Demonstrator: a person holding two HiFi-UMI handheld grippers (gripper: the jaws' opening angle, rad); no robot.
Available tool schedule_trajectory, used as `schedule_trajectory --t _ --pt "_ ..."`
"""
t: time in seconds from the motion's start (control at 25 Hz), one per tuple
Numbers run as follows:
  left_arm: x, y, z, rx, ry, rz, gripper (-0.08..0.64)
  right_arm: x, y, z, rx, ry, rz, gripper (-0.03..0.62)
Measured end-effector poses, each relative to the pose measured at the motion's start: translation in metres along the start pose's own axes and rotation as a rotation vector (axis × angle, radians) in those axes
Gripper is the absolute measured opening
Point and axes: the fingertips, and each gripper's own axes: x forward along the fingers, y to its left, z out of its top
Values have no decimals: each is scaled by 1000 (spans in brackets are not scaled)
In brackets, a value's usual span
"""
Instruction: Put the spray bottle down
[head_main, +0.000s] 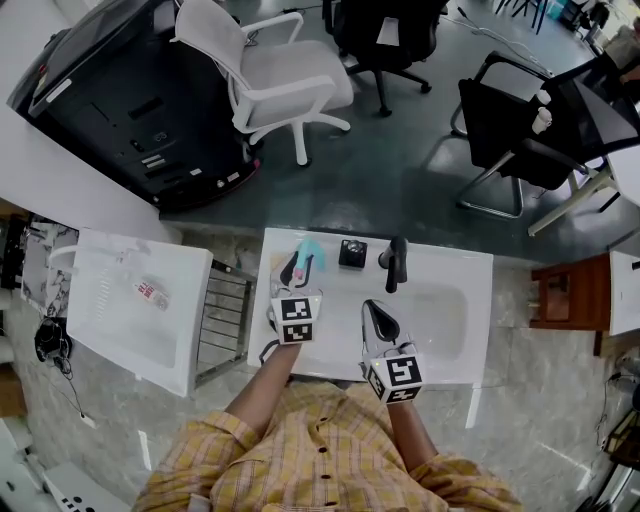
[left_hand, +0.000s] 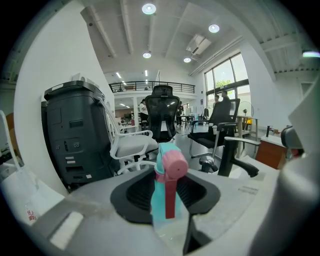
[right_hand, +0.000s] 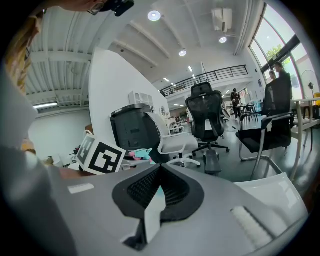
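The left gripper (left_hand: 167, 182) has its jaws closed partway on the spray bottle (left_hand: 160, 200), pads pressing the teal body on both sides, with the pink nozzle and trigger standing upright above them. The bottle is well to the left of the faucet (head_main: 397, 262), over the flat back corner of the white sink top (head_main: 470, 272). A small black box (head_main: 352, 253) sits between bottle and faucet. Whether the base touches the surface I cannot tell. To set it down well, I would keep the bottle upright, lower it until the base sits flat on the ledge clear of the box, and only then spread the jaws and draw straight back. The right gripper (right_hand: 160, 172), nearer the person than the faucet, has its jaws closed together on nothing and should stay clear.
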Motion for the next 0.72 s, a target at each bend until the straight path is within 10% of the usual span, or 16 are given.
schedule_trajectory --t 0.72 --pt "24 0 -11 -39 40 -30 138 2 -11 -2 20 19 -25 2"
